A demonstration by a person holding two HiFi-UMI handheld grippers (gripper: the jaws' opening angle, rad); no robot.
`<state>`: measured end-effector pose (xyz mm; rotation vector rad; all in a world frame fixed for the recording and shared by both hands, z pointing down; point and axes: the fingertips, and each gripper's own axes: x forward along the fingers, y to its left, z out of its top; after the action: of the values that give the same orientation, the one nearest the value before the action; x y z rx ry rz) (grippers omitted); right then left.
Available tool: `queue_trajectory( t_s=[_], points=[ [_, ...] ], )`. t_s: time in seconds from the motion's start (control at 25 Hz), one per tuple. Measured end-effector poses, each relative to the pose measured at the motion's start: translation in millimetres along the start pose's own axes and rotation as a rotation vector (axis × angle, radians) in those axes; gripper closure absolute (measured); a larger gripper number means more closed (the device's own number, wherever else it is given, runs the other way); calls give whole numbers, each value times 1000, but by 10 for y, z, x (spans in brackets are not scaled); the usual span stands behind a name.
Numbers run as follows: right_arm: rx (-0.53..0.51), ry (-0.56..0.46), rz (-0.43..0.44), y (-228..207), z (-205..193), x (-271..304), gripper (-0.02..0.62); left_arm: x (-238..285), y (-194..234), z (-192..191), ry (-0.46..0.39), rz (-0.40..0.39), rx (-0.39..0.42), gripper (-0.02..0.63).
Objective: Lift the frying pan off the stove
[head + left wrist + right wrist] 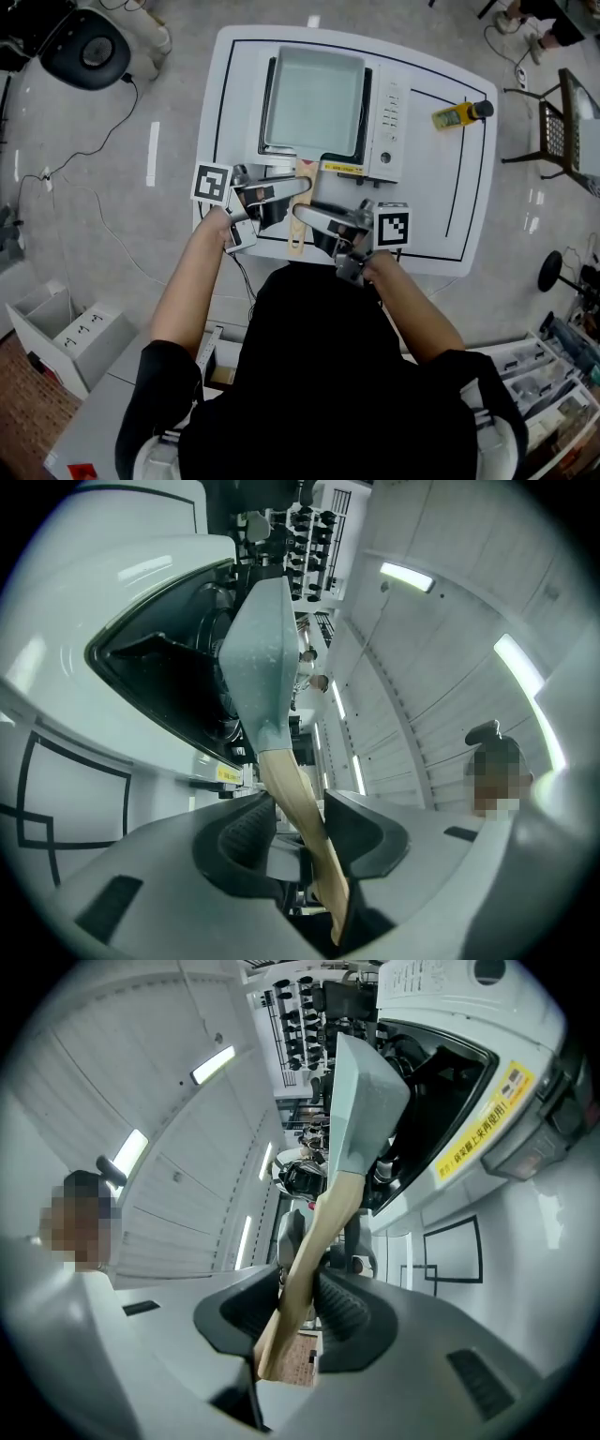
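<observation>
A square pale-green frying pan (314,98) sits over the white tabletop stove (388,122), its wooden handle (297,225) pointing toward me. My left gripper (284,192) is shut on the handle from the left. My right gripper (317,218) is shut on it from the right, slightly nearer me. In the left gripper view the wooden handle (298,803) runs between the jaws of the left gripper (298,829) up to the pan's green neck (258,653). The right gripper view shows the handle (314,1241) pinched by the right gripper (302,1302). Whether the pan rests on the burner is unclear.
The stove stands on a white table (450,216) with black outline markings. A yellow-and-black tool (459,113) lies at the table's back right. On the floor are a black round device (86,49) with a cable, a white box (66,337) and a chair (558,131).
</observation>
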<state>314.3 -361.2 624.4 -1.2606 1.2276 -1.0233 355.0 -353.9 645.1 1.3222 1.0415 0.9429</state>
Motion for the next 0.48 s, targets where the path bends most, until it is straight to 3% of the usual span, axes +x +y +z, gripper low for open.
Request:
queue_trajectory(
  t_s=[0.24, 0.48],
  points=[
    [-112, 14, 21, 304, -160, -48, 465, 26, -292, -198, -15, -38, 35, 442],
    [-150, 73, 22, 652, -552, -299, 459, 105, -644, -639, -40, -93, 88, 442]
  ],
)
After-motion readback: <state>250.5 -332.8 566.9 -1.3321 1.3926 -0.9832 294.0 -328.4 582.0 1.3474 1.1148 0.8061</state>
